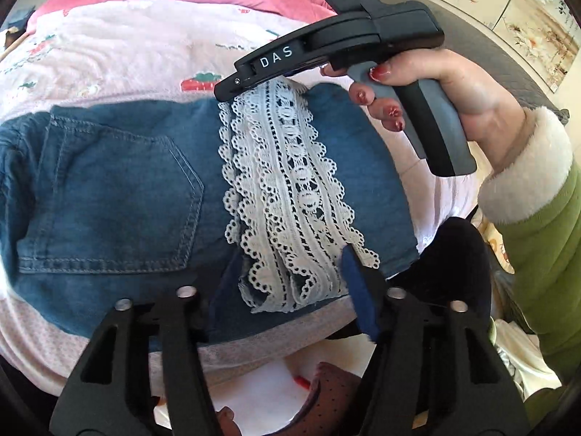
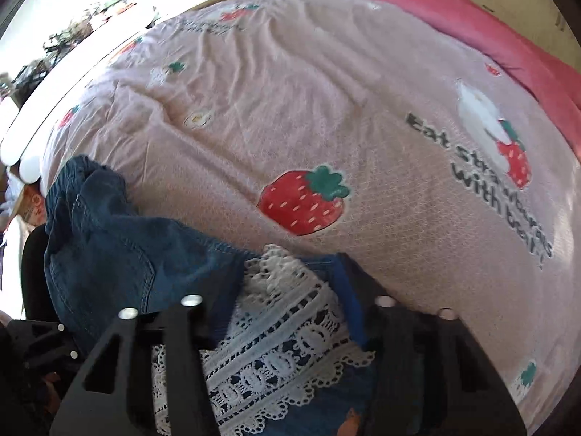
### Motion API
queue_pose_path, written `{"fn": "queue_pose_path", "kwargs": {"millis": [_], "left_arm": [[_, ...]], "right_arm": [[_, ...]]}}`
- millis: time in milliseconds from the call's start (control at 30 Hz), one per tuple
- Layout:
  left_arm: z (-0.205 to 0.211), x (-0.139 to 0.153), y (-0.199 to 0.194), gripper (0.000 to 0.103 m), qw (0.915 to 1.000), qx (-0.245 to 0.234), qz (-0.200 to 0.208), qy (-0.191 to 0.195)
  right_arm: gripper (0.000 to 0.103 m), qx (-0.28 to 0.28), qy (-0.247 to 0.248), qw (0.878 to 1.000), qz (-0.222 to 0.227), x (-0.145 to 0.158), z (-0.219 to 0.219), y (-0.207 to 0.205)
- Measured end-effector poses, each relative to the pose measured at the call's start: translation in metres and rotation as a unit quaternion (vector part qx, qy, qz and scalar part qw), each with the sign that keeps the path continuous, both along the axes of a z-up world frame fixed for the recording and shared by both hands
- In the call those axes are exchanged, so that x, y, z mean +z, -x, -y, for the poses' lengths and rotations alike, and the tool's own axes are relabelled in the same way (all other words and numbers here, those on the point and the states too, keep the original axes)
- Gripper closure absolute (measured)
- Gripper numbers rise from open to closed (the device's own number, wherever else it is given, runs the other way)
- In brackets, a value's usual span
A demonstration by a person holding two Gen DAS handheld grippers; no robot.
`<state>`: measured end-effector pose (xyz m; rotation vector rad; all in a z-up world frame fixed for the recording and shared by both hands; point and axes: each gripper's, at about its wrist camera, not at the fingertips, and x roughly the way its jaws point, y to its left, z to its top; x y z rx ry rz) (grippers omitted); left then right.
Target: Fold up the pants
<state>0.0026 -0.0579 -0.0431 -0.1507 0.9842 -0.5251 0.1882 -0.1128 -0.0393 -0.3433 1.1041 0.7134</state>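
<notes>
Blue denim pants with white lace hems lie folded on the pink bedspread, a back pocket facing up. My left gripper is open, its fingers either side of the near end of the lace. My right gripper is open over the far end of the lace; it shows in the left wrist view with its tip touching the lace. The denim bunches to the left in the right wrist view.
The bedspread has strawberry prints and lettering. A dark pink blanket lies along its far side. A black object sits at the bed's edge. Cluttered furniture stands beyond the bed.
</notes>
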Motion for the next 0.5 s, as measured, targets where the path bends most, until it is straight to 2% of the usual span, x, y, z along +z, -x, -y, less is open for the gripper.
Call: {"fn": "queue_pose_path", "kwargs": {"millis": [100, 300, 367, 500], "left_arm": [[0.003, -0.005, -0.001, 0.083, 0.9996, -0.007, -0.018, 0.021], [0.005, -0.004, 0.005, 0.083, 0.9999, -0.007, -0.009, 0.011], [0.006, -0.001, 0.008, 0.083, 1.0, -0.005, 0.0, 0.005], [0.006, -0.006, 0.008, 0.083, 1.0, 0.002, -0.004, -0.006]], "right_arm": [[0.081, 0.004, -0.006, 1.0, 0.012, -0.001, 0.003, 0.007], [0.083, 0.002, -0.078, 0.996, 0.035, 0.033, 0.018, 0.024], [0.083, 0.014, -0.071, 0.996, 0.046, 0.035, 0.01, 0.026], [0.083, 0.019, -0.025, 0.998, 0.045, 0.011, -0.009, 0.019]]}}
